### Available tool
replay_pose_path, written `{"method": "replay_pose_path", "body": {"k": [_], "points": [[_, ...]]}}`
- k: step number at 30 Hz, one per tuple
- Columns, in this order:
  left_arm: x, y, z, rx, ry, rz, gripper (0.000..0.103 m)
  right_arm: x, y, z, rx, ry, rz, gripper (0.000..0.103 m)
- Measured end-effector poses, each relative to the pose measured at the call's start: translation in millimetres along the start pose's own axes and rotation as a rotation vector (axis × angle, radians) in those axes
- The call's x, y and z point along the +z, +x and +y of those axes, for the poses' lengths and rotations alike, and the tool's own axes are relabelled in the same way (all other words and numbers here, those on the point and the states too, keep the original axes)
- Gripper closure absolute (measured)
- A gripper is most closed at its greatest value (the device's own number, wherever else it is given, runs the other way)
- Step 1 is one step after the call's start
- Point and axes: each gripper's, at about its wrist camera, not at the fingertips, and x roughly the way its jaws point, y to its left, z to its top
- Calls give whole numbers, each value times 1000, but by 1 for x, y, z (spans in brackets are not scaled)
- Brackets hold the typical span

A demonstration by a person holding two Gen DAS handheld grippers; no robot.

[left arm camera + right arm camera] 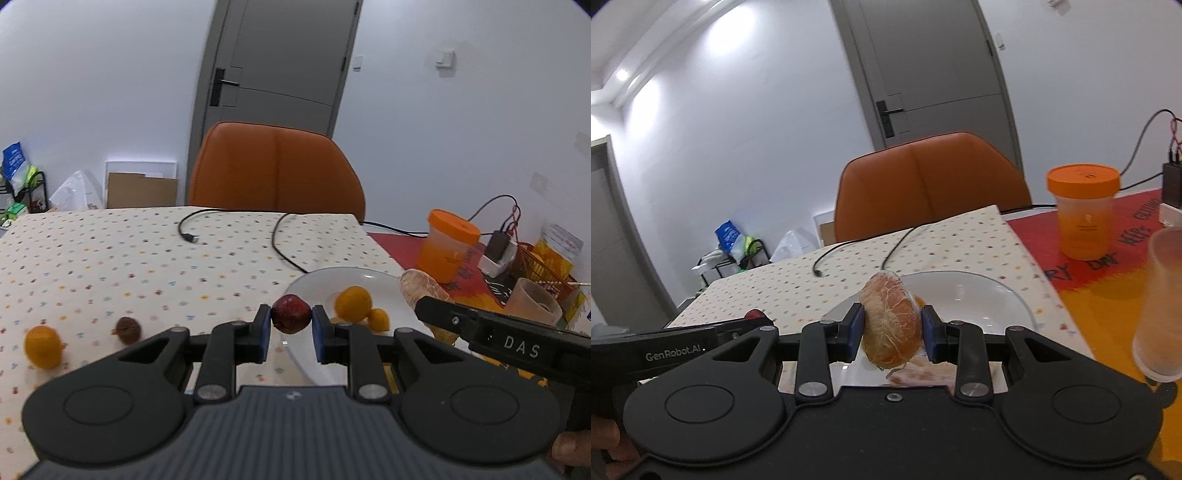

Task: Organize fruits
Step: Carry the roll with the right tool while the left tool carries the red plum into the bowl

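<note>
Dark red fruit (291, 314) is gripped in left gripper (291, 328) jaws beside white plate (317, 284); peeled citrus segment (891, 320) is clamped in right gripper (892, 334) jaws above it.

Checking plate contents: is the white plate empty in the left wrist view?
No, two orange fruits already sit on the white plate.

Left wrist view: mounted just behind the left gripper (291, 334), low over the dotted cream tablecloth (110, 258), facing the orange leather chair (275, 168) squarely; round white plate (314, 288) close, right of centre.

Right wrist view: mounted behind the right gripper (892, 334), tilted, facing the same chair (931, 184) from further right; plate (979, 295) directly ahead, near.

Shared: chair, grey door (280, 62) behind it, plate, tablecloth, black cable (280, 240), orange-lidded translucent tub (448, 243) right of the chair.
</note>
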Motion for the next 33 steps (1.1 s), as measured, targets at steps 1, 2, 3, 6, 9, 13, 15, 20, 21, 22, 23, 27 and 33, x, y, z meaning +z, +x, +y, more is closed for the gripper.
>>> {"method": "replay_pose_path", "body": {"k": [1, 2, 3, 6, 9, 13, 15, 20, 21, 22, 23, 27, 33], "points": [[0, 2, -3, -4, 3, 2, 81, 0, 0, -4, -7, 5, -2, 72], [0, 3, -5, -7, 5, 5, 81, -1, -1, -7, -15, 8, -4, 72], [0, 5, -7, -10, 7, 8, 81, -1, -1, -10, -23, 12, -5, 72], [-1, 10, -14, -19, 14, 16, 81, -2, -1, -20, -37, 27, -6, 72], [-2, 12, -18, -26, 18, 16, 81, -2, -1, -28, -54, 38, -10, 72], [-2, 14, -19, -23, 10, 18, 81, -1, -1, -36, -72, 50, -13, 72], [-1, 12, -18, -15, 11, 11, 80, 0, 0, -37, -80, 50, -13, 72], [1, 5, -7, 10, -10, 7, 78, 3, 6, -38, -93, 48, -11, 72], [1, 3, -3, 17, -14, 5, 78, 4, 7, -38, -95, 46, -11, 72], [0, 1, -1, 24, -18, 4, 77, 5, 8, -38, -96, 44, -12, 72], [0, -1, 2, 31, -22, 4, 77, 6, 9, -37, -97, 41, -13, 71], [-3, -8, 15, 65, -46, 4, 71, 11, 12, -32, -98, 26, -21, 70], [-5, -21, 33, 110, -78, -7, 50, 12, 13, -18, -110, -12, -24, 48]]}}
